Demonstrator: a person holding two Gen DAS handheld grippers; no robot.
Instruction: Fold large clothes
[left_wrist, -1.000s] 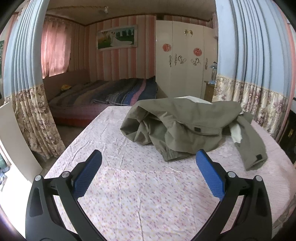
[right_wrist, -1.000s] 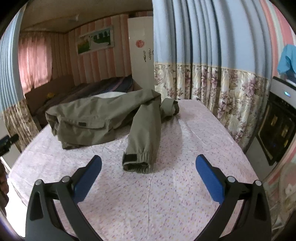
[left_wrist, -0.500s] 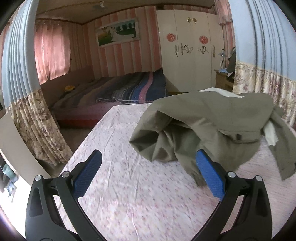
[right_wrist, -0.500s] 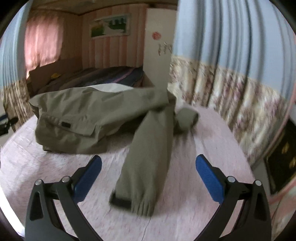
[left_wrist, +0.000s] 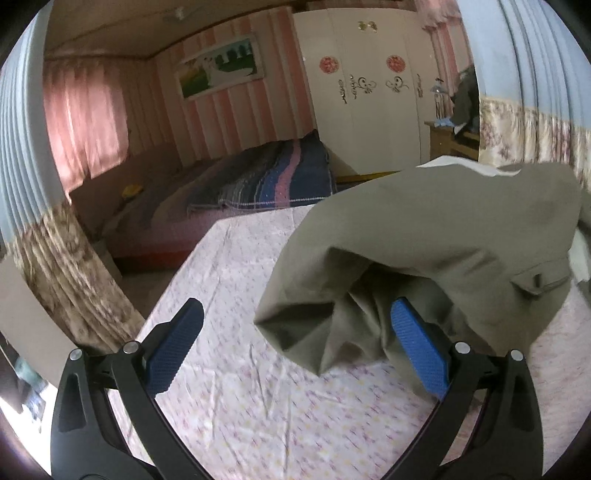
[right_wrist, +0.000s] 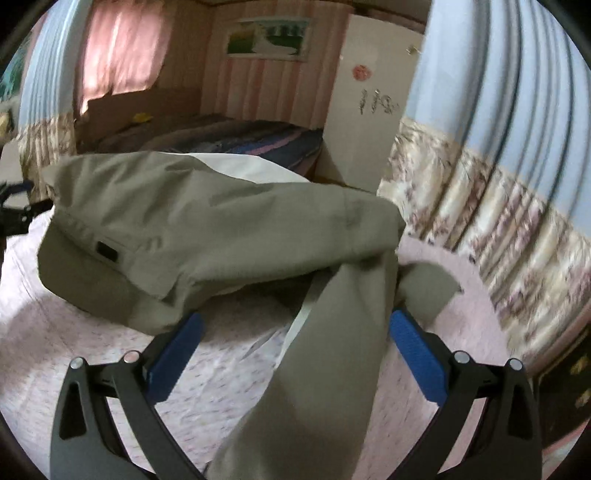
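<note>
A large olive-green jacket (left_wrist: 436, 229) lies crumpled on a table covered with a pink floral cloth (left_wrist: 258, 398). My left gripper (left_wrist: 295, 345) is open, with the jacket's left folded corner between its blue pads. In the right wrist view the jacket (right_wrist: 207, 225) spreads across the table, and one sleeve (right_wrist: 332, 369) runs toward the camera between the fingers of my open right gripper (right_wrist: 295, 350). Neither gripper is closed on the cloth. The left gripper's tip (right_wrist: 14, 210) shows at the far left of the right wrist view.
The table's left edge (left_wrist: 177, 273) drops to the floor beside a floral curtain (left_wrist: 70, 273). A bed (left_wrist: 236, 188) and a white wardrobe (left_wrist: 369, 92) stand behind. Curtains (right_wrist: 498, 206) hang close on the right, with a dark appliance (right_wrist: 569, 387) below them.
Both grippers have moved forward toward the jacket. The left one now straddles its left corner, the right one straddles the sleeve. Both stay open.
</note>
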